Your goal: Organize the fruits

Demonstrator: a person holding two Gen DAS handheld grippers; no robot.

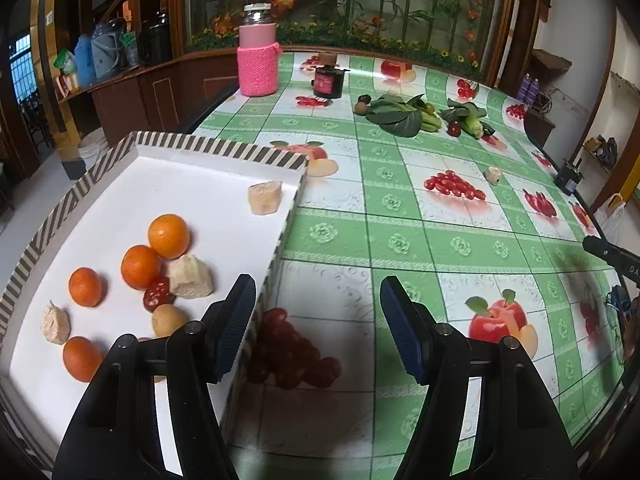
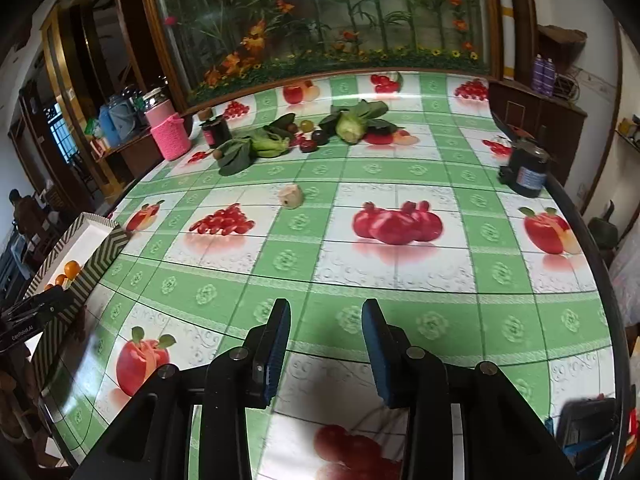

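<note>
A white tray with a striped rim (image 1: 208, 148) lies at the left and holds several oranges (image 1: 169, 236), pale peeled chunks (image 1: 190, 277), a red date (image 1: 158, 294) and a small brown fruit (image 1: 169, 320). My left gripper (image 1: 318, 300) stands open over the tray's right edge, nothing between its fingers. My right gripper (image 2: 326, 320) is open and empty above the fruit-print tablecloth. One pale chunk (image 2: 291, 196) lies alone mid-table, also the pale chunk (image 1: 494, 175) in the left wrist view. Further back, small dark and green fruits (image 2: 308, 145) sit among leafy greens (image 2: 240, 152).
A pink-sleeved bottle (image 1: 258, 52) and a dark jar (image 1: 329, 80) stand at the table's far left. A black canister (image 2: 528, 168) stands near the right edge. A bok choy (image 2: 352, 126) lies at the back. The tray (image 2: 90, 248) shows at the left in the right wrist view.
</note>
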